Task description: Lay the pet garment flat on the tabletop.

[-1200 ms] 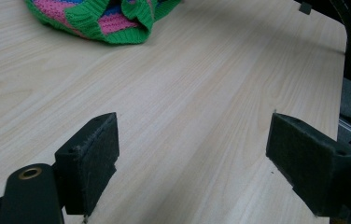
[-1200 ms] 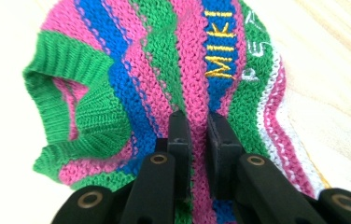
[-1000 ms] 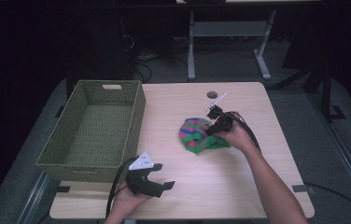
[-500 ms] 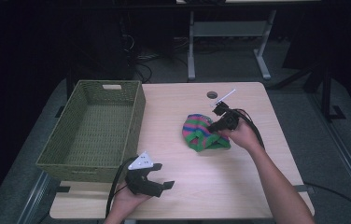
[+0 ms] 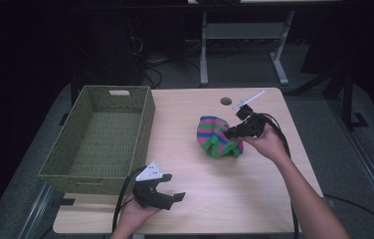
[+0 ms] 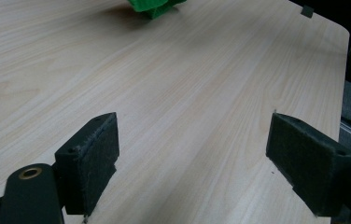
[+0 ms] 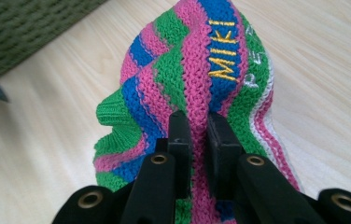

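Your right gripper (image 5: pixel 238 127) has its jaws clamped on the striped knit cloth (image 5: pixel 216 137) mid-desk, the green basket (image 5: pixel 100 141) lying well to its left, nearer your idle, open-jawed left gripper (image 5: pixel 167 191).

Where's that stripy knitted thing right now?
In the high view the striped knit sits mid-table, right of the green basket, pinched by the right hand-held gripper.
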{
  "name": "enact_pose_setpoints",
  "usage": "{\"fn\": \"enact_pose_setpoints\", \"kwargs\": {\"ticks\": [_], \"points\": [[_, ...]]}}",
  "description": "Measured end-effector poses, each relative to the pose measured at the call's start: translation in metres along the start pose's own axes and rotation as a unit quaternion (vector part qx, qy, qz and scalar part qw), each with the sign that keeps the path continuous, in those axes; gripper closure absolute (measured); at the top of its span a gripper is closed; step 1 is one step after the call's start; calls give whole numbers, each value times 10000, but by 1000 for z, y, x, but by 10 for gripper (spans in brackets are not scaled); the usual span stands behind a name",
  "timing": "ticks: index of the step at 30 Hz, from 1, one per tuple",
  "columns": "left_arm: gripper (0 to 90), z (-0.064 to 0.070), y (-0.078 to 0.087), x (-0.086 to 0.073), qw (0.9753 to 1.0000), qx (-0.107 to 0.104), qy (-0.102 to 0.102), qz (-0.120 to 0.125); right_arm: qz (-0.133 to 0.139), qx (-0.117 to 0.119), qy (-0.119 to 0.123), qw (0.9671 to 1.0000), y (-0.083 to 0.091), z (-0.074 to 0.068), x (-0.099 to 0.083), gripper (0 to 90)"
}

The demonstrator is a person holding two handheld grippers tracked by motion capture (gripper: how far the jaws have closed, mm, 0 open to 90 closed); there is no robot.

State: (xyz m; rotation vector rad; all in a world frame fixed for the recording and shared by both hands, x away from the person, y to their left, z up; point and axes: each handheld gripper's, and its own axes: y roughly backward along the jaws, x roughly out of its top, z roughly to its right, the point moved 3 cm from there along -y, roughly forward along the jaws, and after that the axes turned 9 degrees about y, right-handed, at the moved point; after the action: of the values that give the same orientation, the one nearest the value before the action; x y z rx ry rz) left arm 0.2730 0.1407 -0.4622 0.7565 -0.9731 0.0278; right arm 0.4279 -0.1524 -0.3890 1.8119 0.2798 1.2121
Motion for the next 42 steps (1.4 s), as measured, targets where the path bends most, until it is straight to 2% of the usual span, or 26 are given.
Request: {"fn": "enact_pose_setpoints", "kwargs": {"ticks": [12, 22, 26, 28, 31, 37, 42], "points": [[169, 0, 2, 1, 9999, 6, 14, 101, 290, 63, 248, 9993, 37, -31, 3, 813], [169, 1, 3, 1, 9999, 13, -15, 130, 607, 278, 502, 9965, 66, -65, -13, 813], [169, 1, 4, 1, 9998, 33, 21, 197, 675, 312, 648, 9951, 71, -75, -20, 813], [169, 1, 4, 1, 9998, 27, 43, 205, 704, 434, 646, 9945, 74, -87, -29, 812], [169, 2, 5, 2, 9998, 30, 46, 205, 716, 504, 701, 9937, 74, -93, -33, 812], [169, 1, 7, 2, 9995, 71, 57, 297, 788, 690, 740, 9917, 77, -116, -50, 810], [169, -1, 9, 2, 9996, 89, 21, 266, 865, 896, 640, 9901, 73, -131, -63, 810]]}}
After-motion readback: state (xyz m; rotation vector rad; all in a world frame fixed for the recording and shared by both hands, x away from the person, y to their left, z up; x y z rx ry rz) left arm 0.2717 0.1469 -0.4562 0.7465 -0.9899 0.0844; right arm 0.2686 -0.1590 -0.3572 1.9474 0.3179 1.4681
